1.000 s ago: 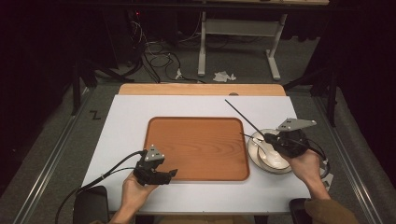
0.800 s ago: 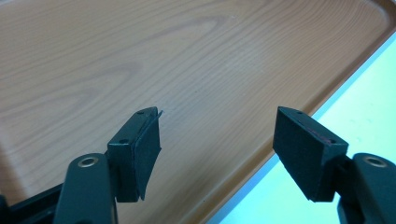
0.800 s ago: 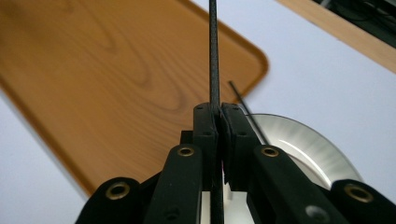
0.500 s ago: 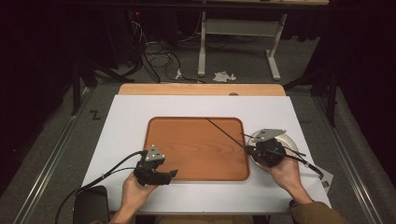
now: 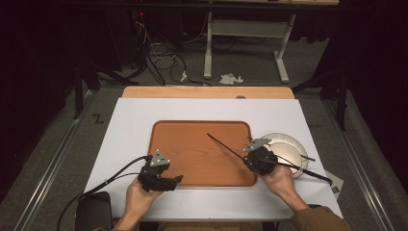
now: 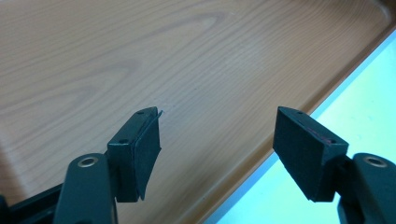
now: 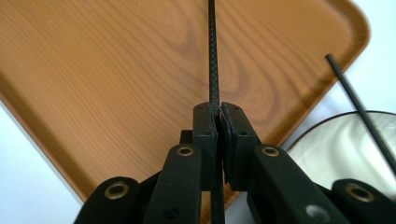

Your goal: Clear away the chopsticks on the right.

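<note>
R hand-held gripper (image 7: 218,122) clamped on thin black carbon rod (image 7: 213,51); rod slants out over brown wooden tray (image 5: 192,149), w/ second black rod (image 5: 300,168) lying across white round plate (image 5: 287,142). L hand-held gripper (image 6: 217,149) wide apart, nothing between, at tray's near edge on white worktop (image 5: 139,115).

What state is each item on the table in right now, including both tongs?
Left tongs: open, holding nothing, jaws over the tray's near edge.
Right tongs: shut on the thin black rod.
Thin black rod: gripped, reaching out over the tray.
Second black rod: lying across the plate, not held.
Wooden tray: flat on the table, nothing lying in it.
White plate: right of the tray, upright.
</note>
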A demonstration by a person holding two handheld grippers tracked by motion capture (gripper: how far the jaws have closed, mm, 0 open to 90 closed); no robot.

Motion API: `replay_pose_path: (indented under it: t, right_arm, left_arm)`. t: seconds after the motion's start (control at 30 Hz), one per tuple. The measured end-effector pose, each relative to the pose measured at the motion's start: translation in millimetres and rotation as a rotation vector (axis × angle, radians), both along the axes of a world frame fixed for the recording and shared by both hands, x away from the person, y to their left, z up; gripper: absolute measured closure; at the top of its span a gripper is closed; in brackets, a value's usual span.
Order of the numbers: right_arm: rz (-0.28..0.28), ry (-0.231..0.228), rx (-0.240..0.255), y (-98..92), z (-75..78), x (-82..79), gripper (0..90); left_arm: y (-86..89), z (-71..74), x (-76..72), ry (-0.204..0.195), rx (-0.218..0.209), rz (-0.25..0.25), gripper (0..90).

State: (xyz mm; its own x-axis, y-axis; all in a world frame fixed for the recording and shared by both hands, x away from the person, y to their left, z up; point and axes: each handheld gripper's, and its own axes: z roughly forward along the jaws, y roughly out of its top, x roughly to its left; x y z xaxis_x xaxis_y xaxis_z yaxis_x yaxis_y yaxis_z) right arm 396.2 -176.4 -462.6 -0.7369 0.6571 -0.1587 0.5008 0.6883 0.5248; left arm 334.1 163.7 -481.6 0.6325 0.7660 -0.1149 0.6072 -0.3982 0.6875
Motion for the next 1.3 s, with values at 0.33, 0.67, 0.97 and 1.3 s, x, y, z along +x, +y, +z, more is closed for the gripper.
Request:
replay_pose_path:
  t: [0.33, 0.67, 0.97, 1.3]
  right_arm:
    - [0.013, 0.036, -0.044, 9.5, -18.4, 0.1, 85.3]
    - [0.015, 0.07, -0.046, 11.5, -23.9, 2.1, 83.3]
    - [-0.046, 0.019, -0.083, 8.8, -24.8, 5.1, 82.4]
    - [-0.053, 0.012, -0.068, 6.5, -20.5, 4.3, 75.6]
  left_arm:
    - [-0.1, 0.3, -0.5, 0.003, -0.002, -0.004, 31.8]
    - [0.0, 0.5, -0.4, 0.002, -0.004, -0.004, 31.8]
    - [-0.1, 0.6, -1.2, 0.003, -0.004, -0.004, 31.8]
    - [0.0, 0.5, -1.1, 0.003, -0.002, -0.004, 31.8]
